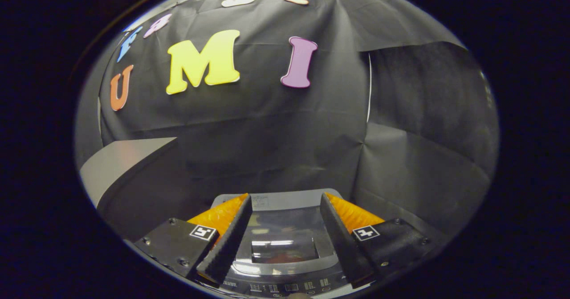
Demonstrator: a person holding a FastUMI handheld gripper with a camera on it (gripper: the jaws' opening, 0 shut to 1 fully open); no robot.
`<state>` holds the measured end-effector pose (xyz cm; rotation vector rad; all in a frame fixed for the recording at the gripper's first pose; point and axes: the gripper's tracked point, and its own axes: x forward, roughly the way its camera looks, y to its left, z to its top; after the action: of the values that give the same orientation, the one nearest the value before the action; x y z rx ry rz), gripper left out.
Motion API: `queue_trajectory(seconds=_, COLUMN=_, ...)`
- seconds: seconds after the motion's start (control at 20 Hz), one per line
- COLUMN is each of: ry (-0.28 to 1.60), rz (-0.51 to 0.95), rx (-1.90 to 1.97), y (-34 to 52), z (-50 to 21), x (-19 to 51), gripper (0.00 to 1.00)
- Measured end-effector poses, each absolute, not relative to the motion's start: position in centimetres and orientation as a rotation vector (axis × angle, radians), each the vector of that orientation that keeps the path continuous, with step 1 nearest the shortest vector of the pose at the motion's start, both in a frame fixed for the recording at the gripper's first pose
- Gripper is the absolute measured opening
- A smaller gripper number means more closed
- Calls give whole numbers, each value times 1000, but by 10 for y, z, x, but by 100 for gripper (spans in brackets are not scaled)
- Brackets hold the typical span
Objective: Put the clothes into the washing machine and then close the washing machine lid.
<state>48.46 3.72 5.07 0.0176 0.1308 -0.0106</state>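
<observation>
Black cloth walls close in the booth. The gripper (285,205) hangs with its jaws apart and empty above the washing machine (285,245), whose glass lid (285,239) lies shut between them. The panel's small print is unreadable.

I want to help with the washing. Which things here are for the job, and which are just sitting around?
For the job:
- washer, between and beyond the fingers
- its lid, shut, with a dark window
- gripper, fingers apart, holding nothing

Just there:
- grey table, off to the left of the washer
- control panel, at the washer's near edge
</observation>
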Motion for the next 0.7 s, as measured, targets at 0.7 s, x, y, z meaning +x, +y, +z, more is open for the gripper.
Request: queue_trajectory(seconds=0.7, ry=38, rz=84, rx=-90, y=63, z=56, x=345, gripper=97)
